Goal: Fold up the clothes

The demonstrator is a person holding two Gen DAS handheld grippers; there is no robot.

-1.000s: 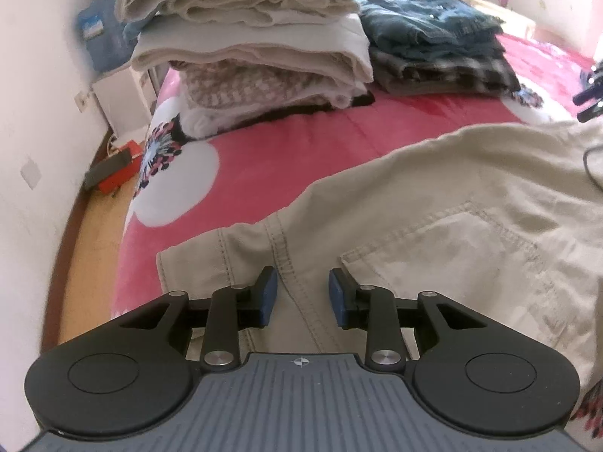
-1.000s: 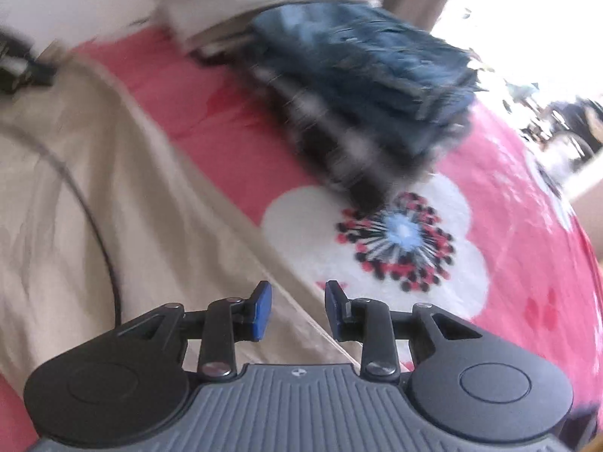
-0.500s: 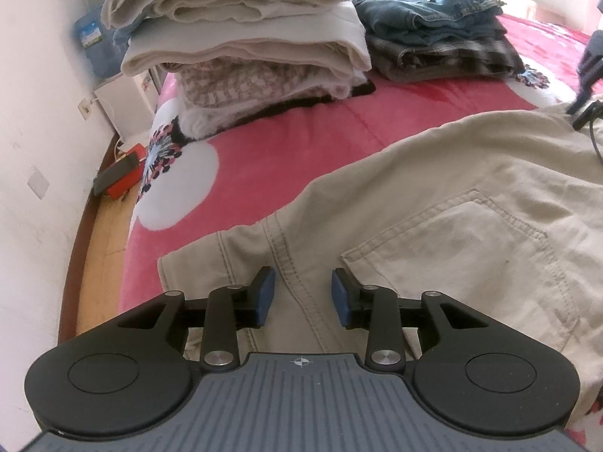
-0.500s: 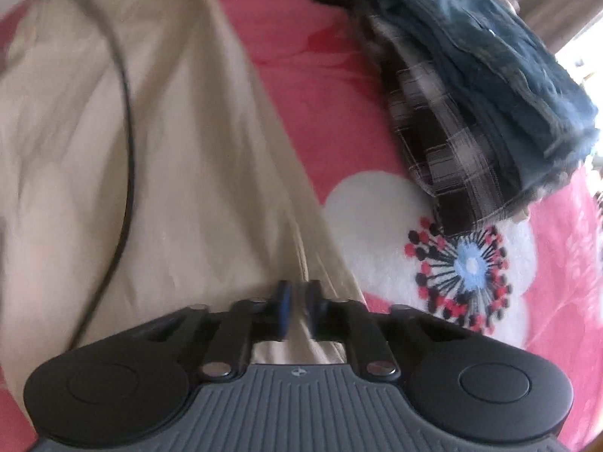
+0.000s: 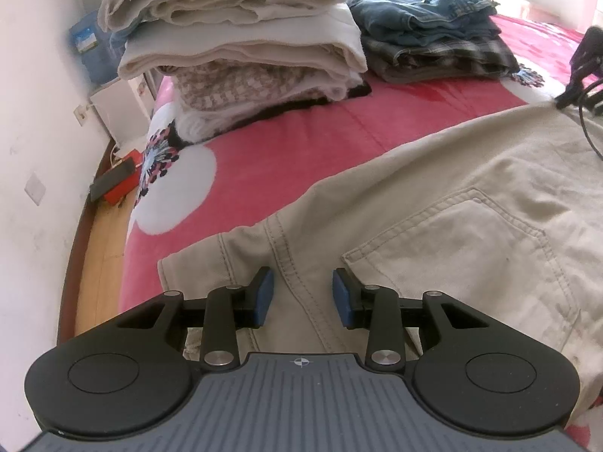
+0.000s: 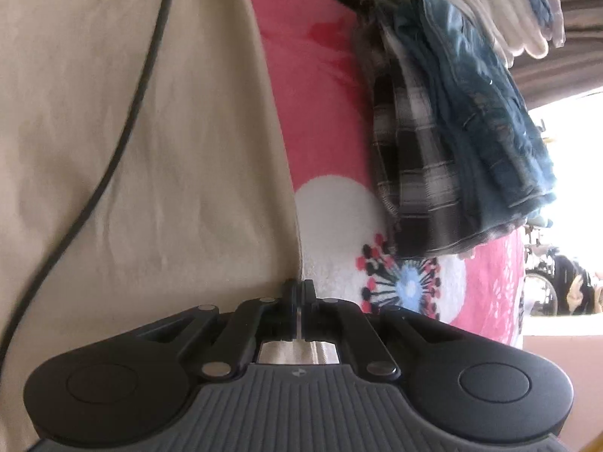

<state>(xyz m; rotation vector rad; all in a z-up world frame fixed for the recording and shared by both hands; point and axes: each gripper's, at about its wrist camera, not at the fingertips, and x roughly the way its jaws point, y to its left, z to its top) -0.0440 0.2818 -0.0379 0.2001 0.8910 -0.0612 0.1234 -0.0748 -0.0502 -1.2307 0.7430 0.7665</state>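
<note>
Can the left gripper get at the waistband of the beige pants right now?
Probably yes: the left gripper hangs open right over the beige pants, the waistband seam between its fingers, nothing in the way.

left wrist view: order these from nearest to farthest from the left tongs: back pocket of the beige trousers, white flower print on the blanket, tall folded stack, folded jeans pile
From the left tongs:
1. back pocket, just right
2. white flower print, left, mid-bed
3. tall folded stack, far left
4. folded jeans pile, far right, slightly beyond the stack

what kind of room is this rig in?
Most likely a home bedroom: khaki trousers lie spread on a bed under a pink flowered blanket, with stacks of folded clothes behind them and a wall socket at the side.
</note>
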